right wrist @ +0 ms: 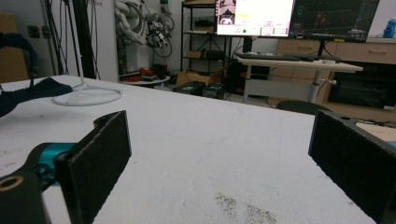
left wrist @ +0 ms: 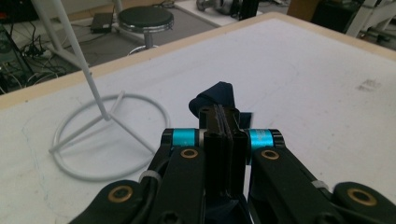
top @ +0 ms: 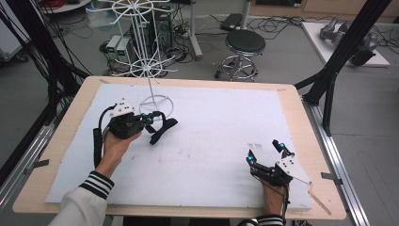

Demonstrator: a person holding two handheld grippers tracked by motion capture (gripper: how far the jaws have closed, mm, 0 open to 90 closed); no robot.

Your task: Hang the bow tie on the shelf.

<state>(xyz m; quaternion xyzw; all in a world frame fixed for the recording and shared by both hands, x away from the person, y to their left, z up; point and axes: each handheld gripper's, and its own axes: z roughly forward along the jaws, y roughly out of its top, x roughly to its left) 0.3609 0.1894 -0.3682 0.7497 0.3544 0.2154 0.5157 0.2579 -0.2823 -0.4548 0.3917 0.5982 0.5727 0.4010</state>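
The high view looks down on the white table (top: 211, 141). Each gripper view rides low, close behind its own jaws, looking across it. All three share the wire stand (left wrist: 107, 135).

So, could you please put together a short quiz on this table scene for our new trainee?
1. True or false: the left hand-held gripper is shut on the dark strap.
2. How do the jaws of the right hand-held gripper stand? A) pressed together B) wide apart with nothing between them C) clamped on a stool
3. Fill in: the ring base of the white wire rack rests on the white ____.

Key:
1. True; the jaws pinch a fold of it.
2. B.
3. Table mat.
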